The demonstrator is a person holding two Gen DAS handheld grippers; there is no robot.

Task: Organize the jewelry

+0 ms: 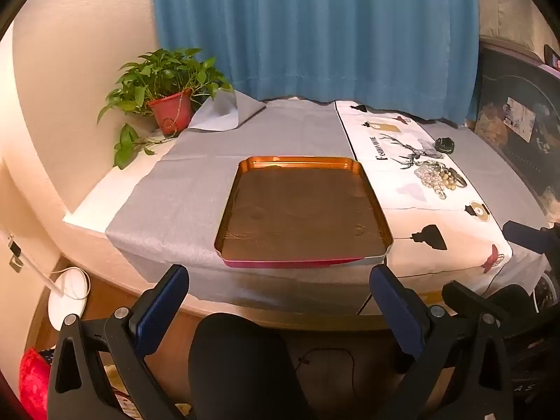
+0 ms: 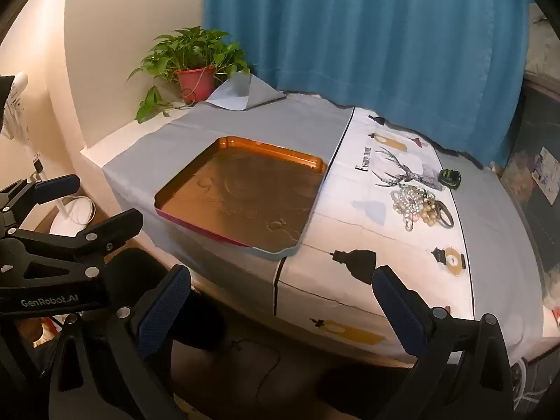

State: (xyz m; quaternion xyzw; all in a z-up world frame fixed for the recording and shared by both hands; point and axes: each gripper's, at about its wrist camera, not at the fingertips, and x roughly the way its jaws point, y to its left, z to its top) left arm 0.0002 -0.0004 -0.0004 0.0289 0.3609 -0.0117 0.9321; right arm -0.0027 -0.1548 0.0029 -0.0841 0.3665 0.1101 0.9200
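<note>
Both sets of jaws are spread wide with nothing between them, held short of the counter's near edge and tipped downward. Straight ahead of the left gripper (image 1: pixel 280 301) sits the tray (image 1: pixel 231 206), a shallow rectangular one with a red outer rim and a coppery floor, resting on a grey cloth (image 1: pixel 175 189). Ahead of the right gripper (image 2: pixel 281 302) lies a white printed cloth (image 2: pixel 350 238). The jewelry (image 2: pixel 418 206), a heap of pale beads, clear stones and a dark ring, is on it beyond the right-hand jaw, well apart from the tray. A small dark round box (image 2: pixel 449 177) stands just behind the heap. A potted plant (image 1: pixel 164 87) and a blue curtain (image 1: pixel 315 31) close off the far side
</note>
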